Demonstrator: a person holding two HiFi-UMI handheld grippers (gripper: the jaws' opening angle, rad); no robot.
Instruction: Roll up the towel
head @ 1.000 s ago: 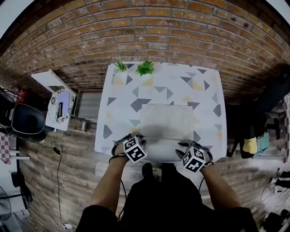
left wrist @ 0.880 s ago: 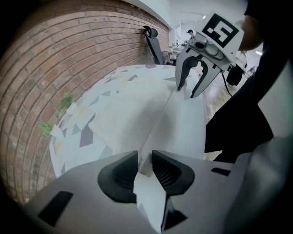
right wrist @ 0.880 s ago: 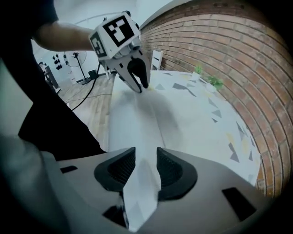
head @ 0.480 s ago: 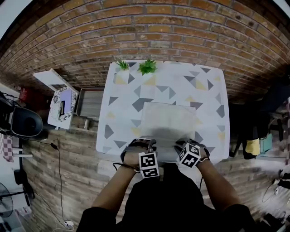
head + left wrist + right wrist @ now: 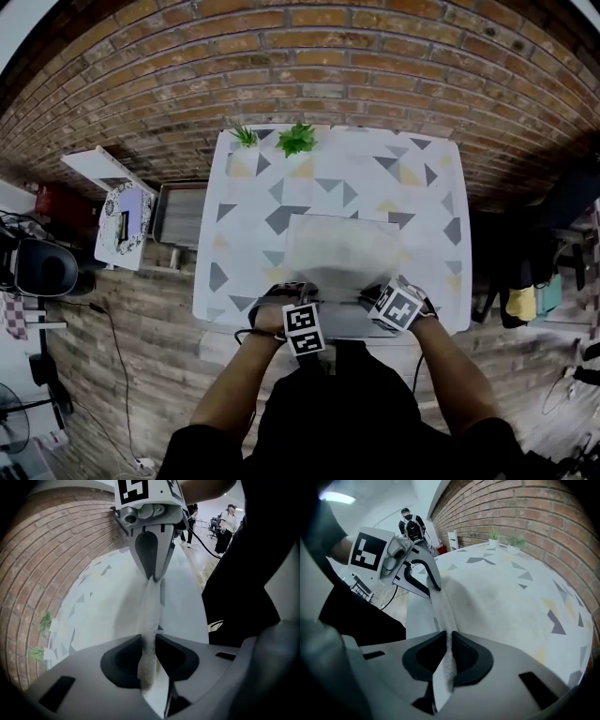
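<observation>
A pale grey towel (image 5: 342, 251) lies on the patterned table (image 5: 253, 187), its near edge raised off the top. My left gripper (image 5: 296, 302) is shut on that edge near the left corner; in the left gripper view the cloth (image 5: 150, 620) runs up out of the pinch (image 5: 149, 667). My right gripper (image 5: 381, 300) holds the same edge further right. Its jaws have just been closing, and in the right gripper view the towel edge (image 5: 444, 613) is squeezed between them (image 5: 449, 663). The edge hangs taut between the two grippers.
Two small potted plants (image 5: 246, 137) (image 5: 298, 140) stand at the table's far edge by the brick wall. A white side stand with a patterned item (image 5: 125, 221) is to the table's left. The table's near edge is right by my body.
My left gripper has slid right along the towel's near edge. The right gripper has closed on that edge, and the edge now stands lifted off the table.
</observation>
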